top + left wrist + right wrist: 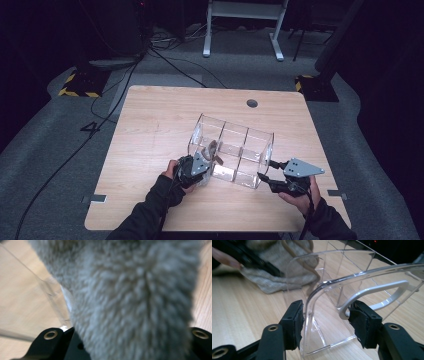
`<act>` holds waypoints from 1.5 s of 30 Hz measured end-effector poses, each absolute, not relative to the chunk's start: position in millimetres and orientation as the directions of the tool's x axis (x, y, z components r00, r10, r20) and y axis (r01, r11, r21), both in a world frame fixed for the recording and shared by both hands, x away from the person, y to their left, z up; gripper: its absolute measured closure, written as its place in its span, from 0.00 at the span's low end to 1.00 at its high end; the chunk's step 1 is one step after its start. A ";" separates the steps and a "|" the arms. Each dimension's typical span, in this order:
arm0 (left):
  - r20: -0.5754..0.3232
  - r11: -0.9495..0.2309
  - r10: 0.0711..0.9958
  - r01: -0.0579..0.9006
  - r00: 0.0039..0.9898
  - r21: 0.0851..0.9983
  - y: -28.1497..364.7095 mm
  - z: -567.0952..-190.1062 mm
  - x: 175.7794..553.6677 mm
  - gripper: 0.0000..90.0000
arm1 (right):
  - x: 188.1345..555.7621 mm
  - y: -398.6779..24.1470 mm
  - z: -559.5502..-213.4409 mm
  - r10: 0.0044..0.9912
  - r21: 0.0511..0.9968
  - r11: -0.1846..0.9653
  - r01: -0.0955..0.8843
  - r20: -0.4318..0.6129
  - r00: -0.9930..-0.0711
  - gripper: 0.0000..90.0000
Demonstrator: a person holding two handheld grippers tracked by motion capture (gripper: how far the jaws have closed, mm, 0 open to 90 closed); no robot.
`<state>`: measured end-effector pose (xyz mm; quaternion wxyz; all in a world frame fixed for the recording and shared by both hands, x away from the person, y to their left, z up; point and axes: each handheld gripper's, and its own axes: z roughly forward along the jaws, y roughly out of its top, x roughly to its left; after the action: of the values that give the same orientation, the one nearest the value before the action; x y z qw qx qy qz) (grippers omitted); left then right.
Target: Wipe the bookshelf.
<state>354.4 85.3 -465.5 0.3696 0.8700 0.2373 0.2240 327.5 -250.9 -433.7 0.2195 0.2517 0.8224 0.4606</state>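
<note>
Left gripper view, fuzzy grey fabric pouch [130, 300], clear plastic divided organizer [231, 150], woodgrain table [150, 125]

A pale wooden surface [150, 130] with rounded corners and a round cable hole [252, 103] near its far edge carries the things. A clear plastic divided organizer [235, 150] stands on it slightly toward the near side, turned at an angle. A grey fuzzy cloth [212, 150] is at the organizer's near left compartment. The surface stands on grey carpeted floor [50, 165].
</note>
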 end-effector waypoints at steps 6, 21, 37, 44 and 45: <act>0.201 -0.510 0.617 0.192 0.761 0.838 86.9 -422.7 363.8 0.86 | 328.2 -249.5 -431.7 0.612 0.872 0.448 0.195 -0.141 -0.778 0.54; 0.221 -0.499 0.655 0.194 0.723 0.845 85.0 -405.6 387.9 0.86 | 325.8 -249.0 -429.1 0.615 0.866 0.452 0.216 -0.127 -0.778 0.57; 0.257 -0.609 0.602 0.227 0.756 0.760 87.3 -458.5 359.7 0.86 | 322.8 -248.5 -432.6 0.600 0.864 0.471 0.177 -0.167 -0.782 0.57; 0.194 -0.627 0.599 0.305 0.777 0.716 96.4 -480.9 359.8 0.86 | 322.7 -248.1 -432.6 0.592 0.859 0.483 0.171 -0.176 -0.787 0.58; 0.186 -0.625 0.598 0.309 0.779 0.717 97.5 -482.3 358.6 0.86 | 322.8 -248.0 -432.5 0.590 0.858 0.483 0.172 -0.174 -0.788 0.58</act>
<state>358.6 97.5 -482.3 0.3470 0.8771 0.2586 0.2086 322.8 -248.0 -432.5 0.2306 0.2296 0.8297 0.4535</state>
